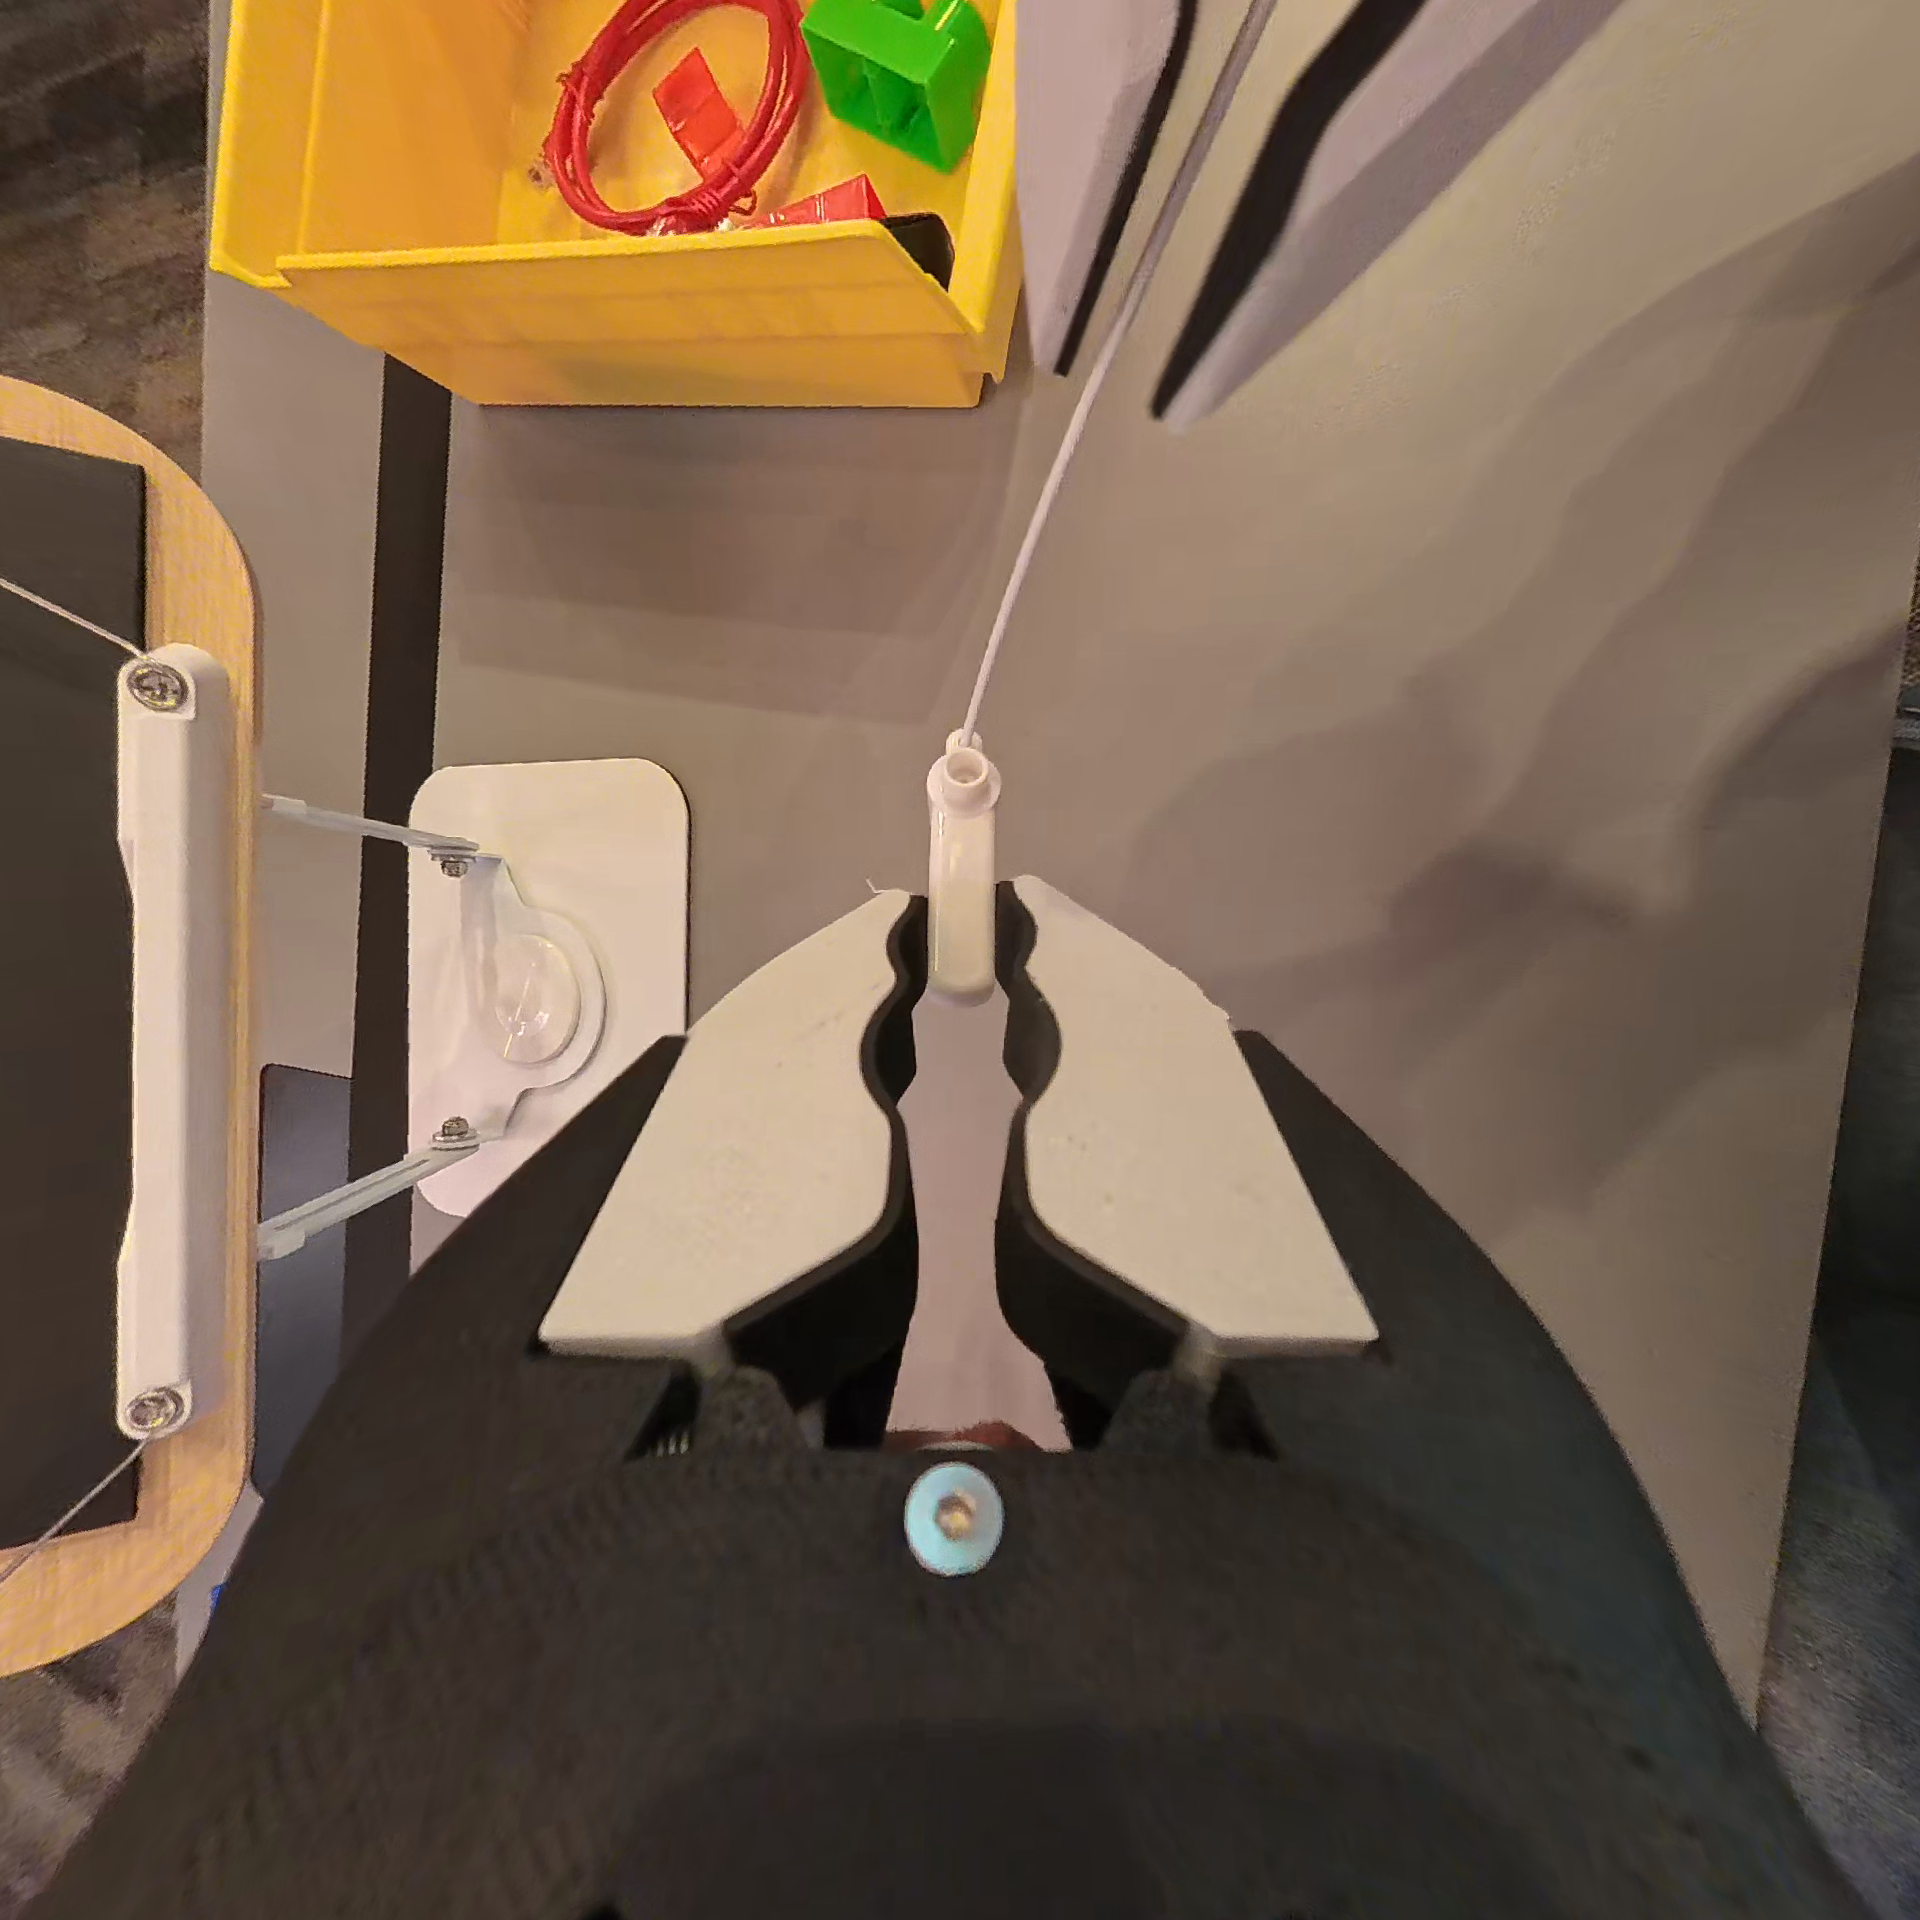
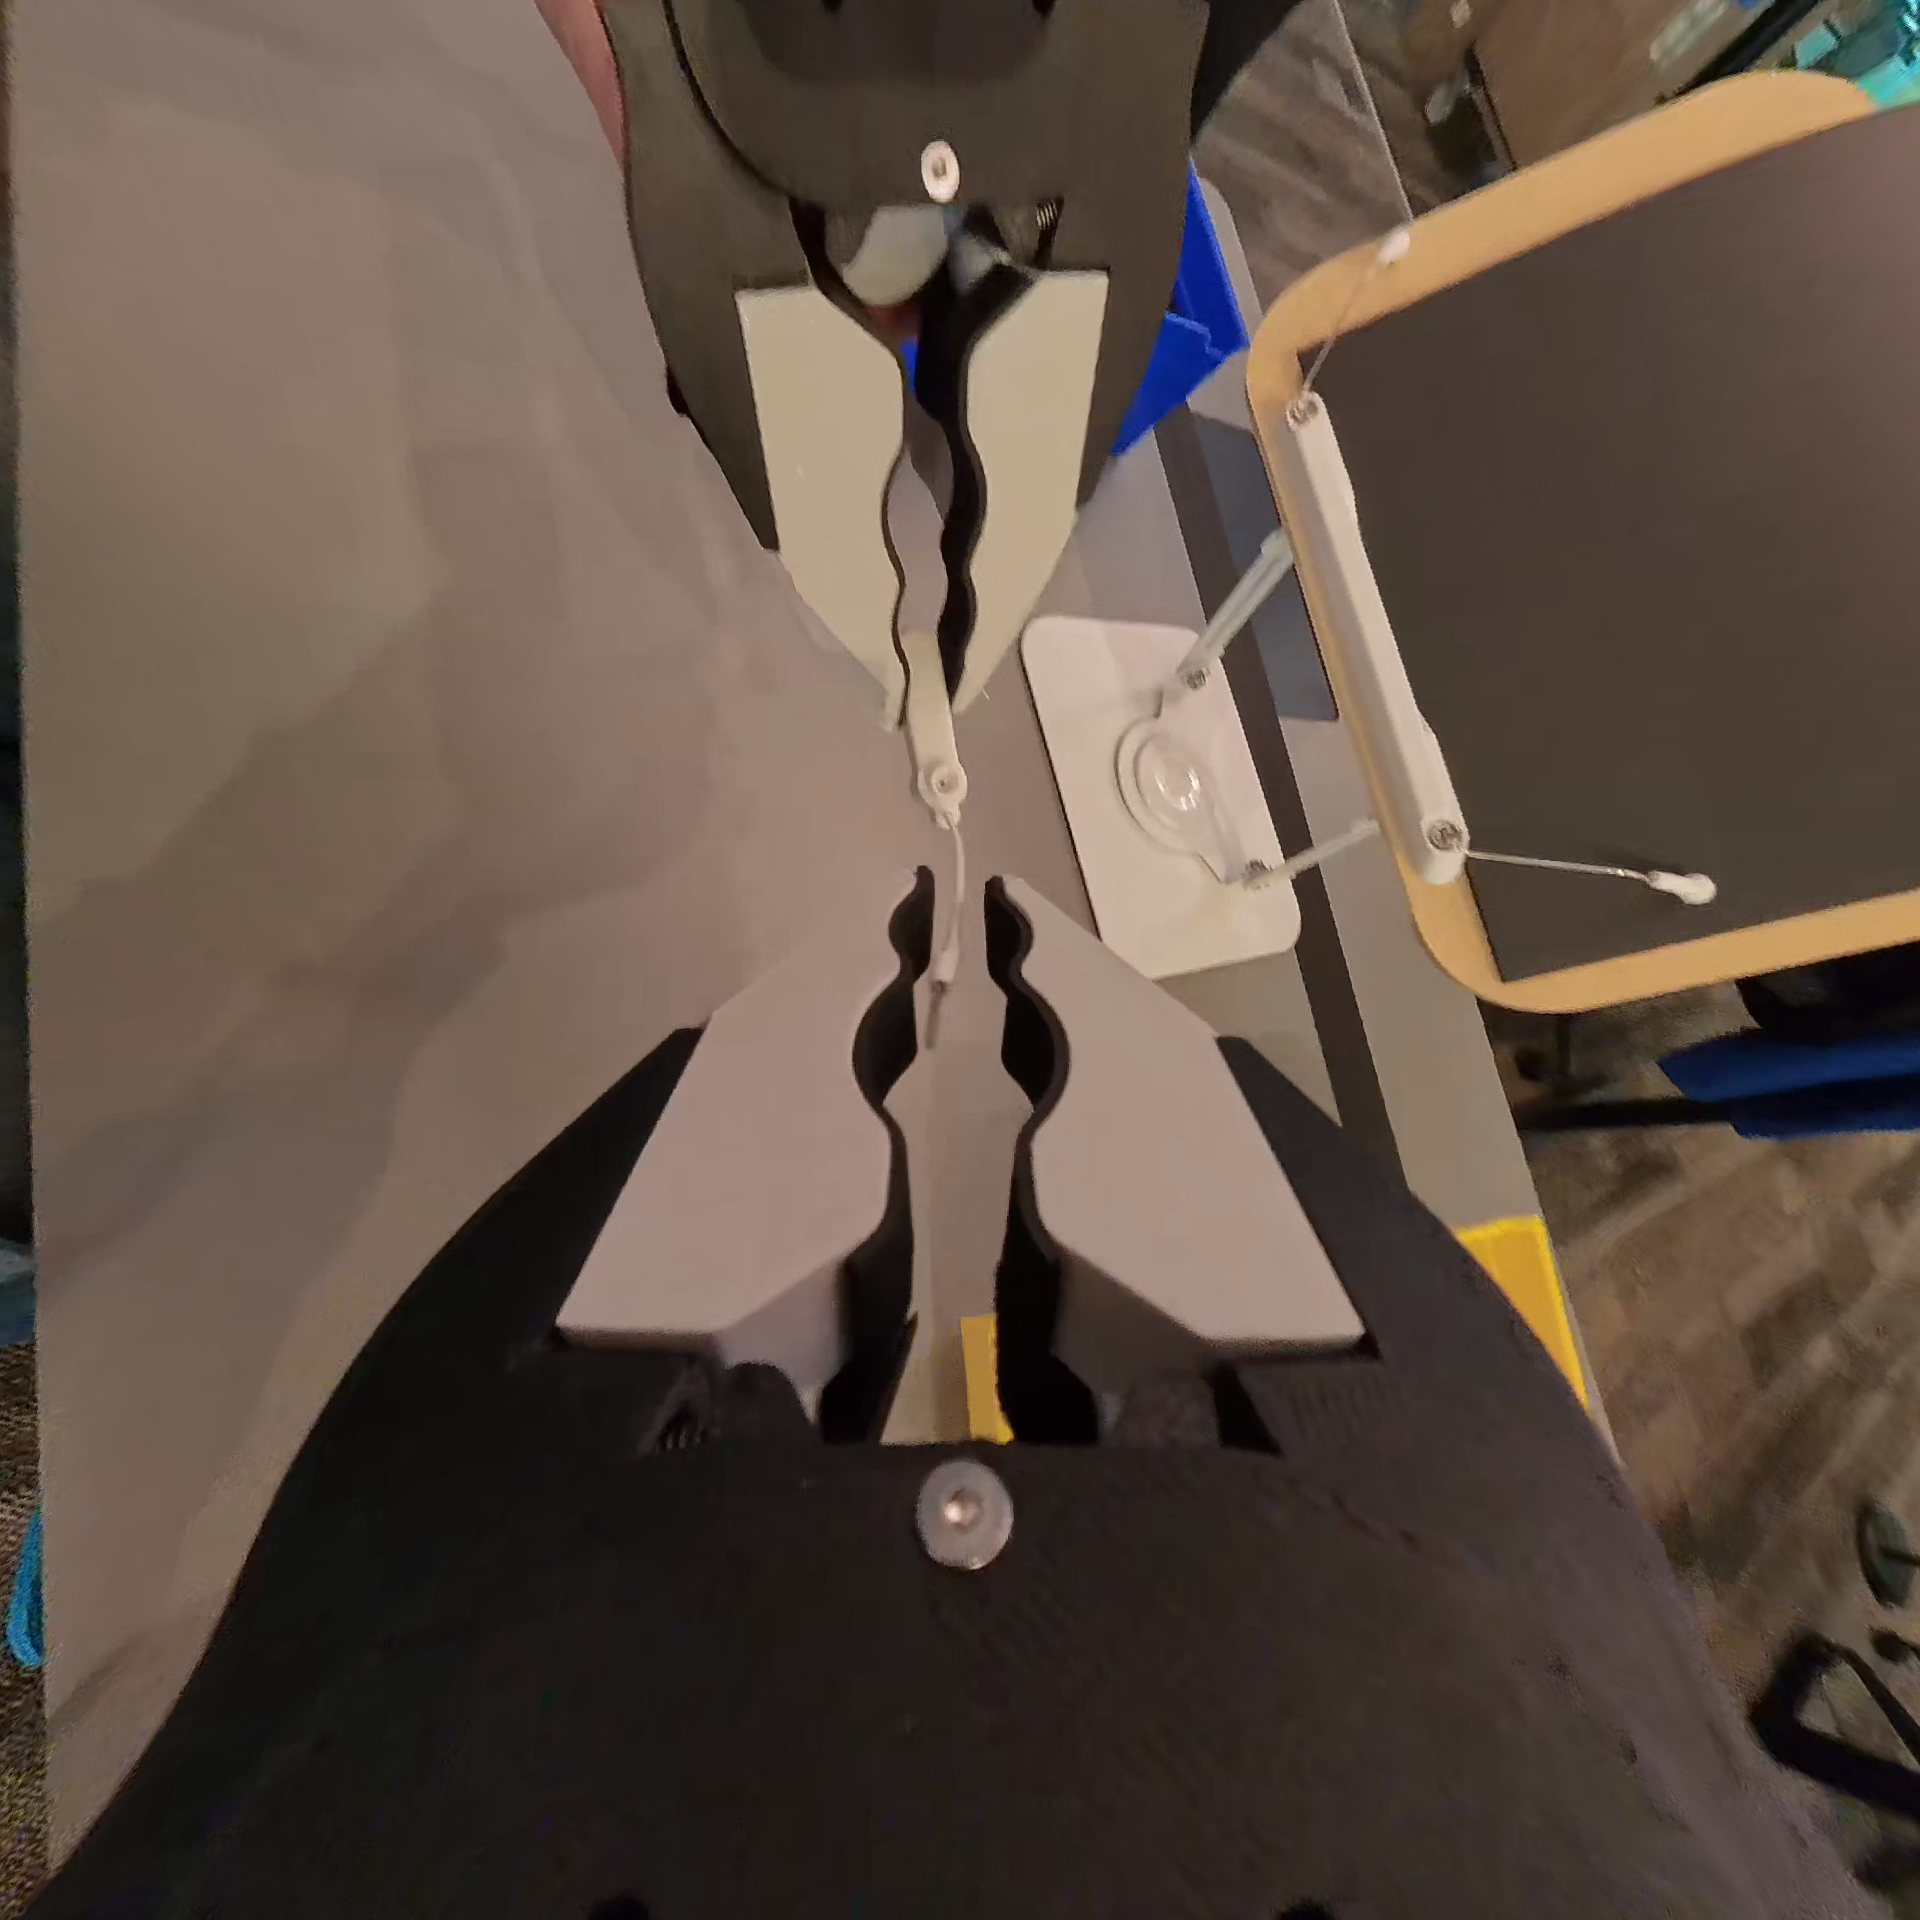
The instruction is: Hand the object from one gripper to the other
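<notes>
Left gripper point(image 1: 961, 940) was clamped on a small white plastic tab point(image 1: 961, 914) at its fingertips; the tab stuck out past the tips and ended in a little round eyelet. A thin white cord point(image 1: 1039, 540) ran from that eyelet up and away toward the right gripper, whose two blurred fingers point(image 1: 1226, 208) showed at the top of the left wrist view. In the right wrist view the right gripper point(image 2: 956, 894) had its jaws parted, nothing pinched; the cord's free end point(image 2: 940, 987), a small white-and-metal tip, hung in the gap between its fingers, apparently not touching either pad. The left gripper point(image 2: 925, 675) faced it from above in that view, tips near but apart, tab point(image 2: 930, 727) held between them. Both tools hovered over a grey table point(image 1: 1351, 727). A yellow bin point(image 1: 623, 312) sat at the table's far edge in the left view, holding a coiled red cable point(image 1: 675, 114), a green block point(image 1: 904, 73) and some red pieces. A white plate with a clear suction cup point(image 1: 540, 997) sat on the table, thin rods linking it to a wood-rimmed black board point(image 1: 62, 935). A blue bin point(image 2: 1195, 332) showed behind the left gripper.
</notes>
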Tool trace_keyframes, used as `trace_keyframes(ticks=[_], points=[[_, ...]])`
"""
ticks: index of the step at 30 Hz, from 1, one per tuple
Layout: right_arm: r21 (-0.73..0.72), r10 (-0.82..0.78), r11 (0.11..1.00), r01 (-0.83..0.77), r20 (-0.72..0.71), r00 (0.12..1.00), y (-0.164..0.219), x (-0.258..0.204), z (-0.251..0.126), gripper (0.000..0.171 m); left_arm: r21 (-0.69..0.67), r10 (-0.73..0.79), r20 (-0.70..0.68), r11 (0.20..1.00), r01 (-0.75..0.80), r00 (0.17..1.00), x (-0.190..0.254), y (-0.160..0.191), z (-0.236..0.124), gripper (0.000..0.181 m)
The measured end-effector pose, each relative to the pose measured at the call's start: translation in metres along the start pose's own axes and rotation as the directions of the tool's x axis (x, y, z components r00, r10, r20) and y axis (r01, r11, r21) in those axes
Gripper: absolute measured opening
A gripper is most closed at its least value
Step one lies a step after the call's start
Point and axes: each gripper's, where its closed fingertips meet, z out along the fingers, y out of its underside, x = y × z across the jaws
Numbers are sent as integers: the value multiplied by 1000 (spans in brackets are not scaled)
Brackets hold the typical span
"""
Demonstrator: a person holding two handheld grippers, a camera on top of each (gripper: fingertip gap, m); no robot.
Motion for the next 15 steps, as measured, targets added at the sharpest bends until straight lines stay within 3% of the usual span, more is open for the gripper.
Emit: trace_keyframes(ticks=[7, 9, 15], points=[[-5, 7, 1000, -7, 4, 1000, 5, -1, 1, 0, -8, 6, -2, 1000, -6, 1000, -1, -3, -1, 12], [-3, 14, 1000, -14, -1, 1000, 4, 0, 0, 14, -6, 7, -6, 1000, -7, 1000, -1, -3, 0, 12], [-2, 10, 1000, -10, 13, 1000, 4, -1, -1, 2, -9, 10, -7, 1000, -11, 1000, 0, -4, 1, 12]])
